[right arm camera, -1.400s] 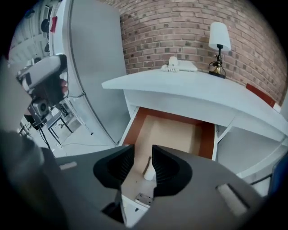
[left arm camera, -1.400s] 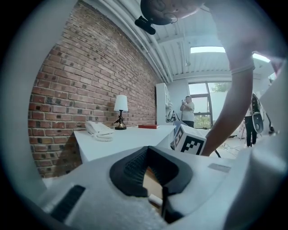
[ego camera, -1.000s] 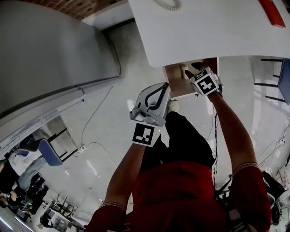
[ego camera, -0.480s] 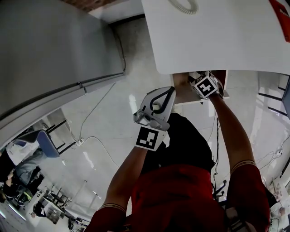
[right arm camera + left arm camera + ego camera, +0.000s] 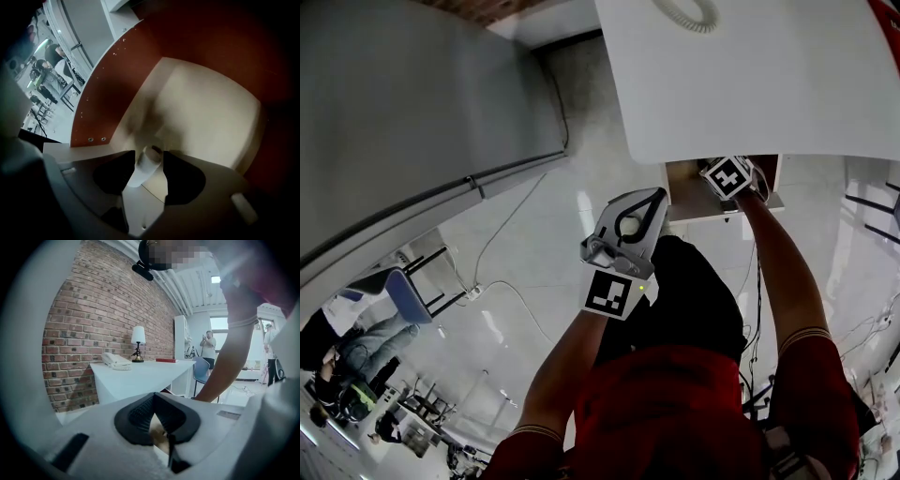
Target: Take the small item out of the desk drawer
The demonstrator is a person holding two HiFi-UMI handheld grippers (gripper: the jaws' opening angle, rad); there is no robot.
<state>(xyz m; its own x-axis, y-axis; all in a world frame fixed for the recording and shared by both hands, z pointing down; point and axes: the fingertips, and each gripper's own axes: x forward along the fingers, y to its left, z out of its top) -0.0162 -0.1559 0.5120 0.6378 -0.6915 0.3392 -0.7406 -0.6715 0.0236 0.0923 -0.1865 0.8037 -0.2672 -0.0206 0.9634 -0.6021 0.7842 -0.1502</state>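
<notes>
A wooden drawer (image 5: 689,192) stands pulled out under the white desk (image 5: 750,75). My right gripper (image 5: 727,169) reaches into it, its fingertips hidden under the desk edge in the head view. In the right gripper view, a small white roll (image 5: 143,168) lies on the drawer's pale floor (image 5: 211,117). It sits between the wide-apart jaws of my right gripper (image 5: 150,157), which stands open. My left gripper (image 5: 659,194) hangs beside the drawer front, over the person's knee. Its pads meet at the tips (image 5: 153,395) and hold nothing.
On the desk stand a white telephone (image 5: 116,361), a small lamp (image 5: 138,344) and a red book (image 5: 166,360), with a brick wall behind. A grey panel (image 5: 412,112) fills the left. A cable (image 5: 502,291) lies on the floor. A blue chair (image 5: 201,371) and people stand farther off.
My right gripper has gone deeper into the drawer, under the desk edge. The left gripper has kept its place beside the drawer front.
</notes>
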